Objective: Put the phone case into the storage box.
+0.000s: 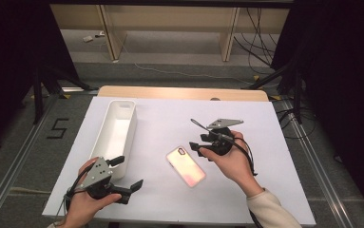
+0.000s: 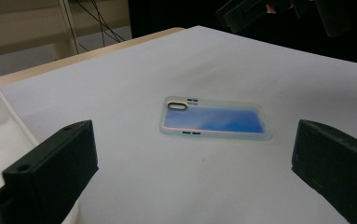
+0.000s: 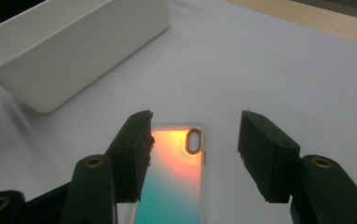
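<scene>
Risk: phone case (image 3: 176, 186) lies flat btwn right gripper's (image 3: 195, 144) spread, empty jaws; they could skid off its thin edge. Left gripper (image 1: 128, 172) also spread, empty.

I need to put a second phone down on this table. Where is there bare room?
The far right part of the white table top, beyond the right tool, is bare. So is the stretch between the white bin and the phone case. It is tight around the case and near the left tool beside the bin.
</scene>
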Demonstrator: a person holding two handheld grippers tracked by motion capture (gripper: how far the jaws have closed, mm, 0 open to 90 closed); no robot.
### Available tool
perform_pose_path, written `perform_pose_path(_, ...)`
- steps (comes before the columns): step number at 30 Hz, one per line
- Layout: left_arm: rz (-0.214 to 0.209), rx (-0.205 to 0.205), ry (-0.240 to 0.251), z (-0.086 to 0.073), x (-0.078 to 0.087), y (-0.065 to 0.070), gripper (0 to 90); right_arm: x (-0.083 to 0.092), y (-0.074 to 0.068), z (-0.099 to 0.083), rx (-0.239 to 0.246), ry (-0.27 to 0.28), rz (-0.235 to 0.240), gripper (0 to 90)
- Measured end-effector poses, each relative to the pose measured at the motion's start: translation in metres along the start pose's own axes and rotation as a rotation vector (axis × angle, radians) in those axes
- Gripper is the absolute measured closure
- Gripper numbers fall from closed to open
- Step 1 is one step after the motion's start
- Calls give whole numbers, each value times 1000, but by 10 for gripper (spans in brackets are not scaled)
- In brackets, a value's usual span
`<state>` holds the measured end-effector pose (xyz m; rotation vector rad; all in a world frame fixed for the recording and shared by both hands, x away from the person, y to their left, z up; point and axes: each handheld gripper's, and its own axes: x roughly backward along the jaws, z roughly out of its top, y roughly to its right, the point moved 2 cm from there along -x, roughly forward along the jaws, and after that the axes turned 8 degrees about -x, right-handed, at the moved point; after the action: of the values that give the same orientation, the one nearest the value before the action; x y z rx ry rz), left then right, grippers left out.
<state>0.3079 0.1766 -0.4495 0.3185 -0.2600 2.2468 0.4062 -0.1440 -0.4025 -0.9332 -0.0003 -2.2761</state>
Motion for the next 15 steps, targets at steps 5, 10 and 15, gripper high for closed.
perform_pose_path(5,-2,0,4,0,1,0,0,-5,-1,0,7,-31,2,453)
perform_pose_path(10,-3,-5,4,0,2,0,0,-10,0,-1,4,-54,-16,453)
perform_pose_path(15,-3,-5,4,0,2,1,0,-13,0,-2,-15,-83,-13,450)
